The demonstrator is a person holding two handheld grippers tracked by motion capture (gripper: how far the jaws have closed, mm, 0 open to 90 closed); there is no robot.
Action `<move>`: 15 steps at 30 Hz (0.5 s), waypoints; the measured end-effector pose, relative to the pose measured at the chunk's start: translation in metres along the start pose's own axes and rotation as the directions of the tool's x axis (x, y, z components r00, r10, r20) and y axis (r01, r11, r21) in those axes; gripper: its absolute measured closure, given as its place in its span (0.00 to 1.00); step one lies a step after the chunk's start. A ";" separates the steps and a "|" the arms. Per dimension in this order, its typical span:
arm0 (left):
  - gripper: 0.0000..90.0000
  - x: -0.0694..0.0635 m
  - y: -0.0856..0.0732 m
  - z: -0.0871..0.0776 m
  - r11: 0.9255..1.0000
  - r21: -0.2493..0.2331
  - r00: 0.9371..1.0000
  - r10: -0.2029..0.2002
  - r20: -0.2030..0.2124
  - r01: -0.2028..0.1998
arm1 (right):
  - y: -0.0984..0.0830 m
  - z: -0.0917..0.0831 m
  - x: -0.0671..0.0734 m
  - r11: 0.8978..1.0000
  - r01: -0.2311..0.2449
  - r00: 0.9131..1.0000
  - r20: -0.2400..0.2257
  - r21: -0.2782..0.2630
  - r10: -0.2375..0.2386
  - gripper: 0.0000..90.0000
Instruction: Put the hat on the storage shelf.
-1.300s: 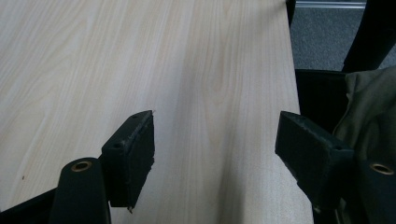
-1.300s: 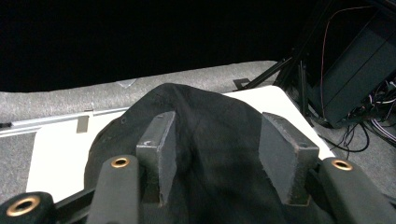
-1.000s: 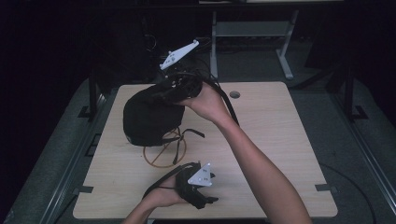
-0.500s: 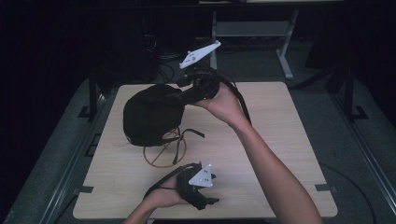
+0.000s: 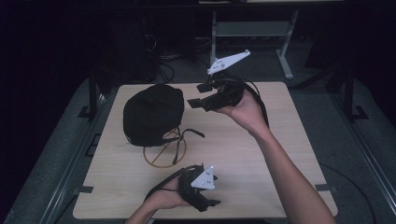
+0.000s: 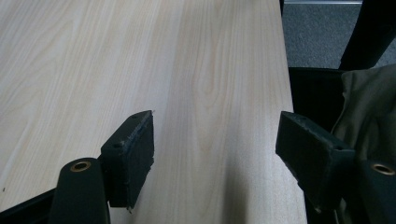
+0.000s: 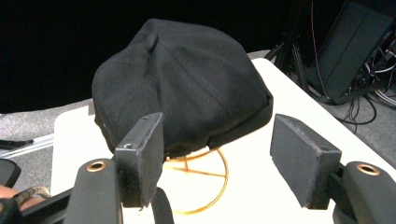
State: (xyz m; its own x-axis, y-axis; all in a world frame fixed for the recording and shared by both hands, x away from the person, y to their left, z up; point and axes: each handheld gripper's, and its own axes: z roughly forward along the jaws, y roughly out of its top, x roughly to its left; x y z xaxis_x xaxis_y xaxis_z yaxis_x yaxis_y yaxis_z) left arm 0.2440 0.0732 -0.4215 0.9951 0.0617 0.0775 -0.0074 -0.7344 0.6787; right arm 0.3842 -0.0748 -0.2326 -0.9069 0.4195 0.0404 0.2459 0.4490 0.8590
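Black cap (image 5: 152, 114) sat on gold wire stand (image 5: 164, 150), desk's (image 5: 261, 154) far left. Right claw (image 5: 196, 95) hung just beside it, wide open, empty. Left claw (image 5: 212, 204) rested near front edge, gaping, empty too.

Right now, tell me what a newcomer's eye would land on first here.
First, the black cap sitting on a gold wire stand at the wooden table's left rear. Next, the right gripper, held raised beside the cap with jaws open toward it. The left gripper rests low at the near edge, also open.
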 end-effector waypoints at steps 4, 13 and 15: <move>0.31 -0.002 0.000 0.002 1.000 -0.018 1.000 -0.021 0.002 0.021 | -0.011 -0.007 -0.004 1.000 -0.026 1.000 0.003 -0.002 0.026 0.37; 0.31 0.000 0.000 0.003 0.999 -0.019 0.999 -0.032 -0.005 0.032 | -0.037 -0.019 -0.015 0.996 -0.082 0.997 0.008 -0.018 0.082 0.35; 0.31 0.000 -0.001 0.004 0.999 -0.025 0.999 -0.040 -0.010 0.040 | -0.042 -0.021 -0.017 0.996 -0.086 0.996 0.010 -0.019 0.086 0.34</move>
State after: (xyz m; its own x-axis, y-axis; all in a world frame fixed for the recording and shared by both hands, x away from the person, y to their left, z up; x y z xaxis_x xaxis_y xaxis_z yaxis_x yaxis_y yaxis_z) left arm 0.2442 0.0710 -0.4248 0.9936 0.0975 0.0574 0.0297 -0.7144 0.6992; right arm 0.3819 -0.1174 -0.2583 -0.8788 0.4647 0.1086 0.3160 0.3960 0.8622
